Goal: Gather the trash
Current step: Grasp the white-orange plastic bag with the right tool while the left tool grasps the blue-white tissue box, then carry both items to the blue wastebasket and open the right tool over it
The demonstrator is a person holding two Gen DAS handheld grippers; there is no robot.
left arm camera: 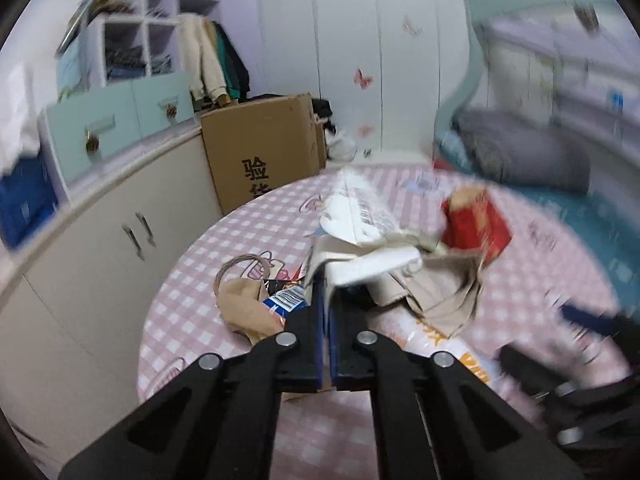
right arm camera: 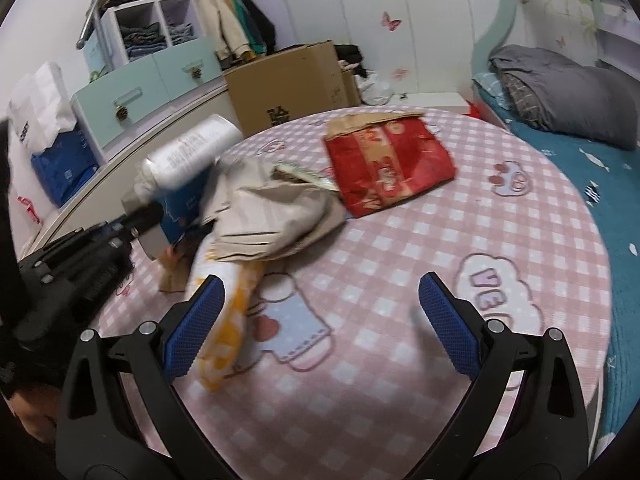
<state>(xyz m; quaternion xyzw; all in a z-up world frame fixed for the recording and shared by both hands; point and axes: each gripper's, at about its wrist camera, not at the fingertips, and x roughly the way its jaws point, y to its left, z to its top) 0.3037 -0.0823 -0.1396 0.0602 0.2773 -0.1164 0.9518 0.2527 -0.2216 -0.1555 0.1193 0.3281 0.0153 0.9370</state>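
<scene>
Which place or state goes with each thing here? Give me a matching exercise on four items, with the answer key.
Things:
1. left gripper
2. right gripper
3. red paper bag
4. cardboard box

Places or states:
A. on the floor past the table's far edge
B. lying flat on the pink checked tablecloth
C. open, holding nothing
D. shut on a white and blue package

Pairs: 1-D, 2-C, 3-B, 4-A
</scene>
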